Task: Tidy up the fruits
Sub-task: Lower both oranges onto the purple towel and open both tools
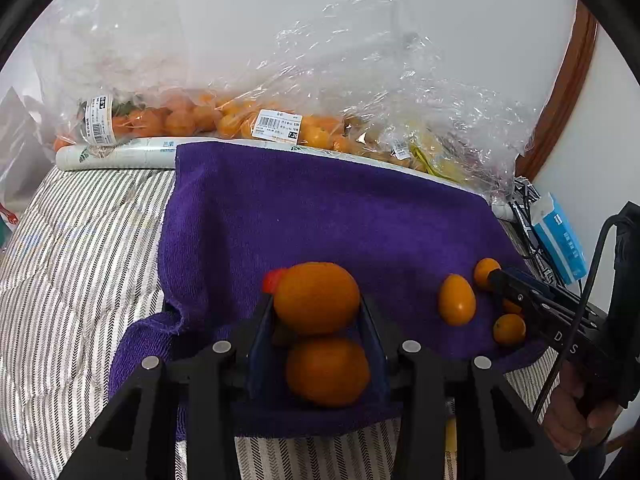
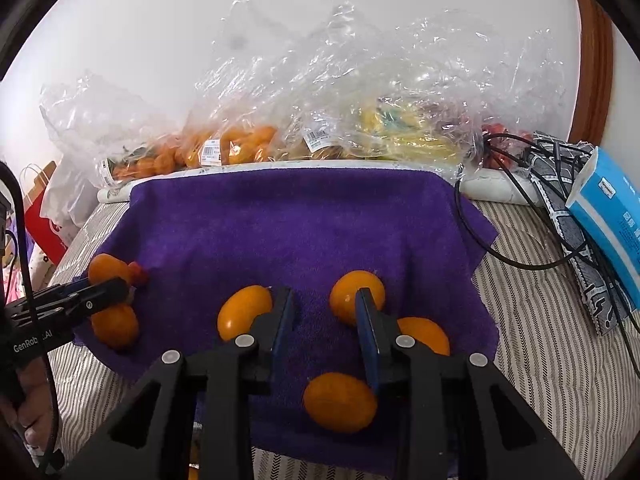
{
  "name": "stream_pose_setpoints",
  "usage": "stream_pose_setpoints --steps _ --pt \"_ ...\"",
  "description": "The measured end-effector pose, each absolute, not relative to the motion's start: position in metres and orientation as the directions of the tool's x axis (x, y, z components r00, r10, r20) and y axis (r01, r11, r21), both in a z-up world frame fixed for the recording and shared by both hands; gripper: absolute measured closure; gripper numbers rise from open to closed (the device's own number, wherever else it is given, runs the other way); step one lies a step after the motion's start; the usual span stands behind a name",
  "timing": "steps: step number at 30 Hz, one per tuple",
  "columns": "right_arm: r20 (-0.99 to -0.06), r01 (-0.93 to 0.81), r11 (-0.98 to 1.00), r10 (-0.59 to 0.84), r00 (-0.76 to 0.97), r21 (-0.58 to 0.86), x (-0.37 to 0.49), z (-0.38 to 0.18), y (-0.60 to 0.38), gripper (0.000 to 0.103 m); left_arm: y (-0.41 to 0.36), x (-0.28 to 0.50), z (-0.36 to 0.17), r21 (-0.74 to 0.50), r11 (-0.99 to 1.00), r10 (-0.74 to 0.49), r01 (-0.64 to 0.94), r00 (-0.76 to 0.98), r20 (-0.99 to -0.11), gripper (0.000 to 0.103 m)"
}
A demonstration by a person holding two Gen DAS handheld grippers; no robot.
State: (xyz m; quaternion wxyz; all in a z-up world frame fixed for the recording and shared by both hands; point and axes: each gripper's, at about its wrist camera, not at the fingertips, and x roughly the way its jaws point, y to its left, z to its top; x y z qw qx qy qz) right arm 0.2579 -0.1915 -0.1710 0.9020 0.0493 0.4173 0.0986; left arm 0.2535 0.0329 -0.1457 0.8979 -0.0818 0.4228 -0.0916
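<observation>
We are holding both grippers angled downward over a purple towel (image 1: 320,216) spread on a striped bedcover (image 1: 80,260).

Our left gripper (image 1: 316,304) is clamping a large orange (image 1: 316,298) between its two fingers, the pads pressing on its left and right sides. A second orange (image 1: 327,372) is lying just below it, touching it, between the finger bases on the towel. A small red fruit (image 1: 274,279) is peeking out just behind the gripped orange's left side; we cannot quite tell what it is.

Our right gripper (image 2: 326,304) is hanging with its jaws drawn in as far as they go, a strip of bare towel showing between the blue pads and no fruit in the gap. An oval kumquat (image 2: 244,310) is sitting just outside its left finger, and a rounder kumquat (image 2: 352,292) is sitting behind the tip of its right finger. Another kumquat (image 2: 340,402) is lying below the gap, near the finger bases, and a fourth (image 2: 426,332) is half hidden behind the right finger.

Clear plastic bags of fruit (image 2: 240,148) are lining the wall beyond the towel. A hand (image 1: 572,416) is gripping the right gripper's handle at the left camera's lower right edge.
</observation>
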Motion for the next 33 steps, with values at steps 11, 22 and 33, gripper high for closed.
stream_pose_setpoints --steps 11,22,33 --pt "-0.741 -0.125 0.975 0.219 0.635 0.181 0.257 -0.169 -0.195 0.065 0.034 0.253 -0.145 -0.245 0.965 -0.25 0.097 0.627 -0.738 0.055" --pt "-0.733 -0.102 0.977 0.209 0.648 0.188 0.253 -0.164 -0.197 0.061 0.044 0.244 -0.128 -0.299 0.951 -0.271 0.079 0.681 -0.681 0.053" --pt "-0.719 -0.052 0.983 0.163 0.676 0.175 0.237 -0.138 -0.198 0.057 0.033 0.239 -0.12 -0.197 0.979 -0.18 0.06 0.71 -0.68 0.053"
